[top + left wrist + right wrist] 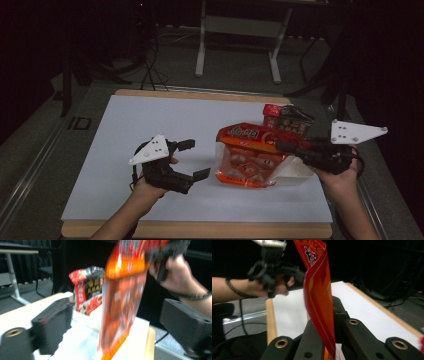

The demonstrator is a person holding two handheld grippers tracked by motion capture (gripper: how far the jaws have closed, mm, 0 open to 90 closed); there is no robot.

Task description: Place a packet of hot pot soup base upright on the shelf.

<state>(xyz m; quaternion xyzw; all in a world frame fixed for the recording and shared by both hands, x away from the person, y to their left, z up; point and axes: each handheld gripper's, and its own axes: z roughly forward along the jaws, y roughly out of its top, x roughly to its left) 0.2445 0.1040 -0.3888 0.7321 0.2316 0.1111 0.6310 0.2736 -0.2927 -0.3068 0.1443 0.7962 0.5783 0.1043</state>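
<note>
The orange bag (250, 157) hangs from the right tongs (289, 147), which are clamped shut on its top edge; in the right gripper view that edge runs straight up between the jaws, pinched flat (319, 300). Held by one corner like this, the bag tilts, its upper end lifted off the worktop (165, 120) and its lower end low near the surface, probably so it can be carried or stood up without creasing the body. A white sheet or bag (295, 170) lies under it, just below the right tongs; what it is cannot be told.

The left tongs (194, 159) stand wide open and empty, just beside the bag's free edge and clear of it. In the left gripper view the bag (122, 302) hangs upright ahead of the two spread jaws, not between the pads. That stance suggests the left hand is leaving the load to the right.

Beyond the bag, on the far side from both tongs, a dark red-and-black packet (287, 120) stands near the worktop's back edge, close to the bag but not in any grip.
</note>
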